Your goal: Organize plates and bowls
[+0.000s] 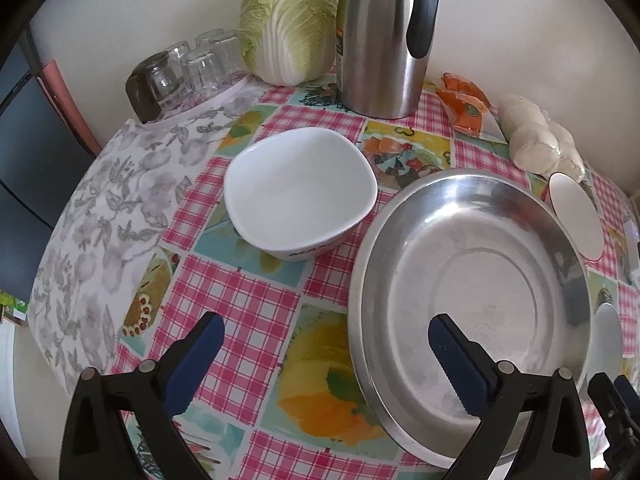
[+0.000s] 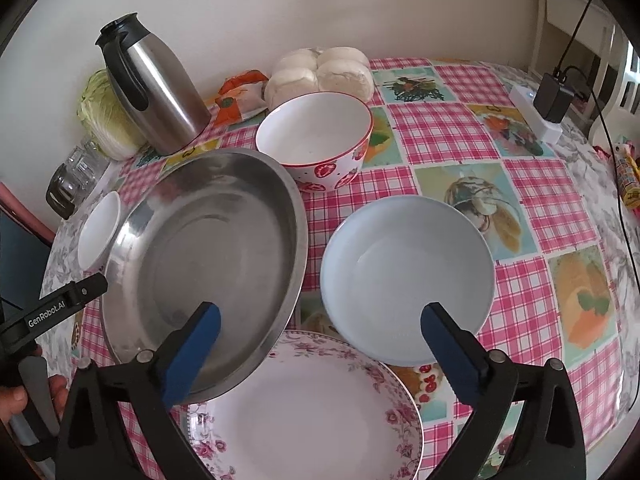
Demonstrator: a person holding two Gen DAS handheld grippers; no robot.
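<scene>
My left gripper (image 1: 326,322) is open over the checked tablecloth with nothing between its fingers; its right finger (image 1: 452,352) hangs over the steel dish (image 1: 472,280). A white squarish bowl (image 1: 300,192) stands beyond it. My right gripper (image 2: 320,314) is also open and empty, with the steel dish (image 2: 208,248) under its left finger and a pale blue bowl (image 2: 408,276) under its right. The dish's near rim rests on a floral plate (image 2: 312,408). A strawberry-patterned bowl (image 2: 316,140) stands further back. The white bowl (image 2: 100,228) peeks out left of the dish.
Along the wall stand a steel thermos jug (image 1: 384,36), a cabbage (image 1: 288,24), upturned glasses (image 1: 188,68), an orange packet (image 1: 468,108) and bagged buns (image 2: 320,72). A power strip with a charger and cable (image 2: 548,100) lies at the table's right edge. A hand (image 2: 16,396) holds the left gripper (image 2: 60,300).
</scene>
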